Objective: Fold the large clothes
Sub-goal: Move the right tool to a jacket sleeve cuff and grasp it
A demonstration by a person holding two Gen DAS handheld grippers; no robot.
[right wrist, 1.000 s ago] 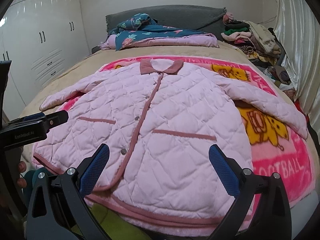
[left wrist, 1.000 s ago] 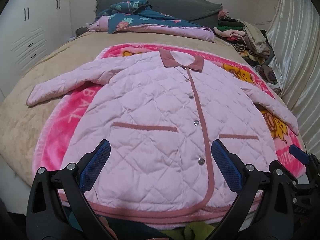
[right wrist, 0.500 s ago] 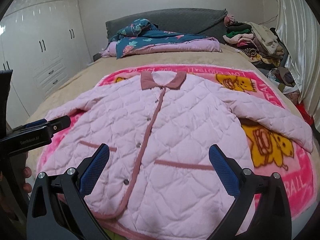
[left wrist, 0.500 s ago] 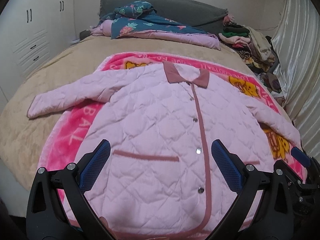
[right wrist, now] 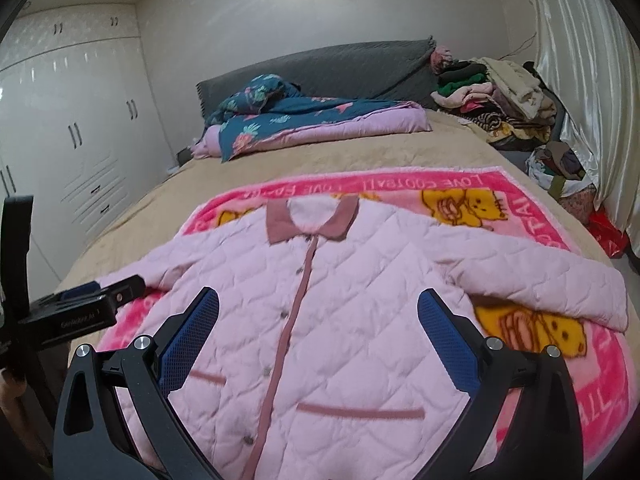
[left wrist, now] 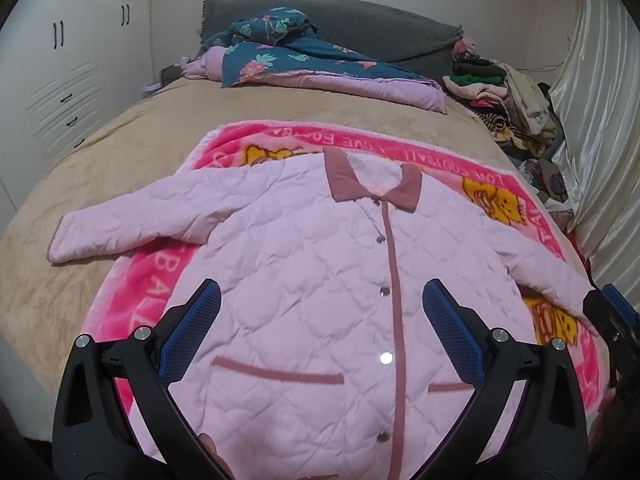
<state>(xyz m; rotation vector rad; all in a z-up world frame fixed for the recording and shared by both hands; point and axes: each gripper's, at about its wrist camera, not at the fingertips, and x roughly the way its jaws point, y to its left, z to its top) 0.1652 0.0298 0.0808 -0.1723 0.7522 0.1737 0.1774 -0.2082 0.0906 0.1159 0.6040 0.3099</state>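
A pink quilted jacket [left wrist: 304, 264] with a darker pink collar lies flat and buttoned, face up, on a bright pink cartoon blanket [left wrist: 280, 140] on the bed. Both sleeves are spread out to the sides. It also shows in the right wrist view [right wrist: 360, 300]. My left gripper [left wrist: 320, 320] is open and empty above the jacket's lower front. My right gripper [right wrist: 318, 320] is open and empty above the same area, a little to the right. The left gripper's body [right wrist: 80, 312] shows at the left of the right wrist view.
A beige bedspread [left wrist: 120, 140] covers the bed. A folded teal floral quilt [left wrist: 304, 60] lies by the grey headboard [left wrist: 360, 28]. A pile of clothes [left wrist: 508, 96] sits at the far right by a curtain [left wrist: 600, 120]. White wardrobes [right wrist: 80, 120] stand left.
Both grippers have moved forward and up over the jacket, so the hem has dropped out of view and the collar appears nearer. The jacket has not moved. Both grippers stay open.
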